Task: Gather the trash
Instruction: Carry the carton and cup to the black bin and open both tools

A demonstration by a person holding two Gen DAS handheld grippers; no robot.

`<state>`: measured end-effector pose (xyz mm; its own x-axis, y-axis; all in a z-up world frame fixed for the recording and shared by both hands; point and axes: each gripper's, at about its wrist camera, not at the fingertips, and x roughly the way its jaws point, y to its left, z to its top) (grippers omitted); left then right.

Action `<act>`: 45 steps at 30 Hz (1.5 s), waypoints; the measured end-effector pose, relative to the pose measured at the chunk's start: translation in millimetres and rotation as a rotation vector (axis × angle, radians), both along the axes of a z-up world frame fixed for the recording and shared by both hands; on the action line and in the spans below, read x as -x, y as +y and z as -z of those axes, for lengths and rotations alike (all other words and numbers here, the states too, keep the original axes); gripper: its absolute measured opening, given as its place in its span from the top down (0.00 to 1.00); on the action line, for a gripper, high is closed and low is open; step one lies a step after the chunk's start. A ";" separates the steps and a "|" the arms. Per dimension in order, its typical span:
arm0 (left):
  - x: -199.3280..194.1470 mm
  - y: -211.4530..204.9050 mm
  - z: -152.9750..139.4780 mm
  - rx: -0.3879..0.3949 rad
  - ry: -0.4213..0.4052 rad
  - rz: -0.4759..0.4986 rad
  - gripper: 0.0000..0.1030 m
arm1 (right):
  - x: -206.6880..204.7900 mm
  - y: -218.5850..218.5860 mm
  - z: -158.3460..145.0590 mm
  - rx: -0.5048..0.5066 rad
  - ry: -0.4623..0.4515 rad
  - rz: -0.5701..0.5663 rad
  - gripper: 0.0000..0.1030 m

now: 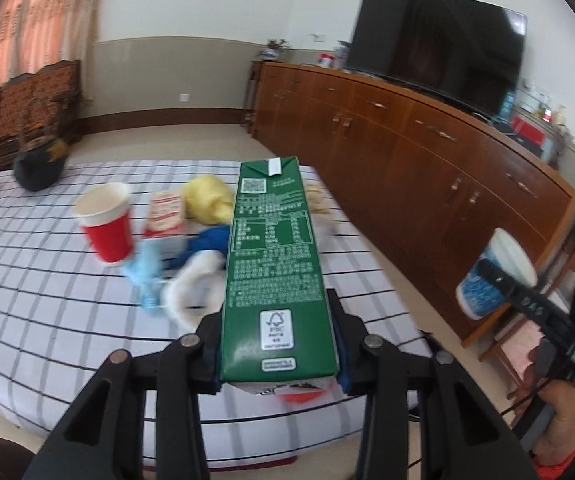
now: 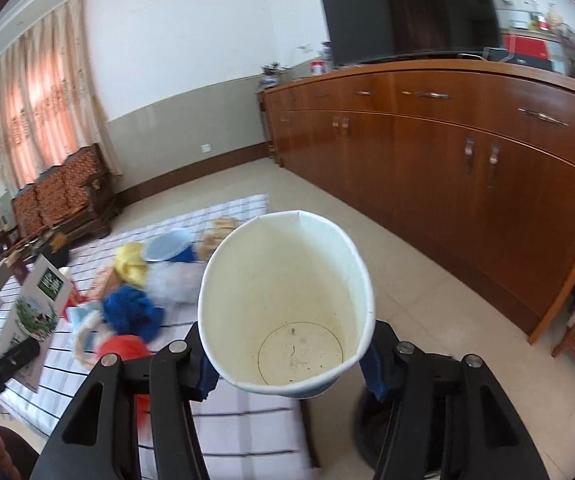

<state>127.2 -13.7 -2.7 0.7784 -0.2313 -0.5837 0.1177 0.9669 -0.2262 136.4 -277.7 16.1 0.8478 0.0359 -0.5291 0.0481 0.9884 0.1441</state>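
A tall green cardboard drink carton (image 1: 273,264), printed with white text, a nutrition table and a recycling mark, is clamped between the jaws of the left gripper (image 1: 277,354) near its base and is held lengthwise, its folded top pointing away over the bench (image 1: 47,320), which is covered in a white cloth with dark checks. A white paper cup with a blue printed outside (image 2: 287,300) is clamped between the jaws of the right gripper (image 2: 291,364), squeezed slightly oval, its mouth turned toward the camera; only faint stains and a few dark specks are seen on its bottom. It is held beyond the bench edge, above the tiled floor (image 2: 427,280).

On the bench a red paper cup with a white interior (image 1: 105,226) stands upright; its contents cannot be seen. Near it lie a red-and-white small carton (image 1: 165,214), crumpled yellow material (image 1: 207,200), crumpled blue material (image 1: 207,242) and a pale blue wrapper (image 1: 145,276), blurred. A dark round kettle (image 1: 39,166) stands at the far side.
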 end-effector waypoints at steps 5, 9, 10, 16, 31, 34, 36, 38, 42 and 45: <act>-7.4 -63.2 -2.2 0.022 0.017 0.135 0.60 | 7.9 -56.7 21.1 -0.006 0.072 0.076 0.43; -13.1 -116.5 5.5 0.028 0.050 0.237 0.60 | 7.5 -92.5 42.0 -0.005 0.133 0.120 0.43; -14.0 -125.4 7.3 0.027 0.057 0.253 0.60 | 7.2 -100.4 46.5 -0.003 0.143 0.128 0.43; -26.5 -188.0 28.0 0.023 0.126 0.333 0.60 | -0.2 -150.2 80.3 -0.054 0.224 0.141 0.43; -45.2 -259.3 106.8 -0.091 0.274 0.363 0.60 | -25.1 -203.6 166.5 -0.145 0.426 0.160 0.41; -47.9 -266.0 119.9 -0.111 0.294 0.370 0.60 | -27.2 -207.3 176.0 -0.167 0.448 0.168 0.41; -50.8 -273.0 127.3 -0.124 0.301 0.375 0.60 | -30.4 -212.3 182.0 -0.174 0.464 0.181 0.41; -55.2 -279.0 133.7 -0.143 0.314 0.381 0.59 | -34.7 -217.0 186.6 -0.188 0.474 0.197 0.38; -68.8 -294.0 139.7 -0.172 0.339 0.382 0.50 | -38.6 -224.3 188.4 -0.223 0.470 0.227 0.21; -72.9 -300.8 136.6 -0.206 0.313 0.366 0.40 | -39.4 -230.4 189.8 -0.253 0.472 0.253 0.21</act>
<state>200.0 -314.5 -139.3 0.4488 -0.3114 -0.8376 0.4133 0.9034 -0.1144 175.8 -508.1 -173.7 0.5212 0.0375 -0.8526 0.3946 0.8752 0.2797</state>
